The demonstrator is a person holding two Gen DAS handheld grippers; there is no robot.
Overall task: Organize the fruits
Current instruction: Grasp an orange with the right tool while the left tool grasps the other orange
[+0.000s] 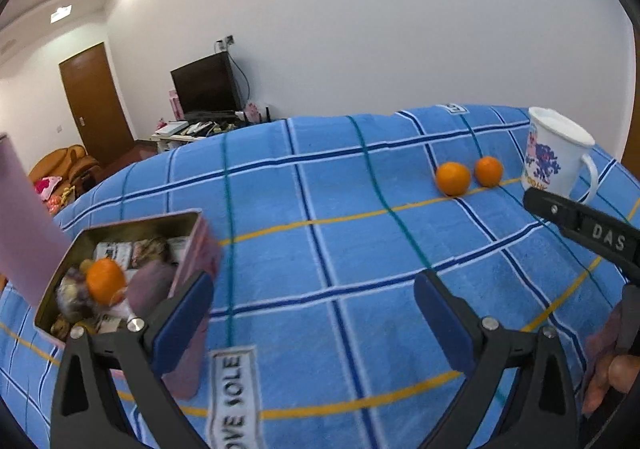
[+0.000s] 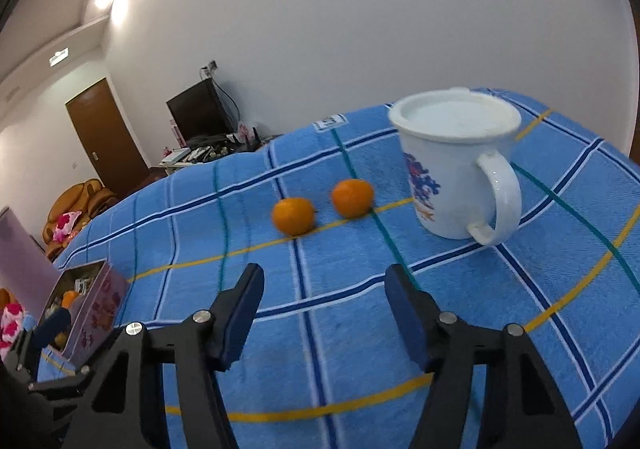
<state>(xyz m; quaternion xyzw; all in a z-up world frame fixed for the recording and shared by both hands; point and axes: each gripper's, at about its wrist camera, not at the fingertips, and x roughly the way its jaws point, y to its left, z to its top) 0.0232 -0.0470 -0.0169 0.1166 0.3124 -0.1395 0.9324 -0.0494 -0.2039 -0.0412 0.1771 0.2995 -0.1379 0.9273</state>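
Both tongs empty over the blue checked cloth (image 2: 520, 289): left gripper (image 1: 312, 313) spread wide, right gripper (image 2: 324, 313) parted with nothing between its pads. 2 oranges (image 2: 293, 215) (image 2: 353, 197) side by side on the cloth, just left of the white mug (image 2: 452, 169). 1 more orange (image 1: 105, 281) inside the open pink tin (image 1: 196, 245), far left.

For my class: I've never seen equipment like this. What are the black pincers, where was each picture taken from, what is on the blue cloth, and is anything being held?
A person holds a hand-held two-finger gripper in each hand; each carries a camera looking along its fingers. One picture comes from the left gripper, the other from the right gripper. Both stand open and hold nothing. On the checked blue cloth lie two oranges beside a white mug. At the left an open tin holds a third orange among small packets.
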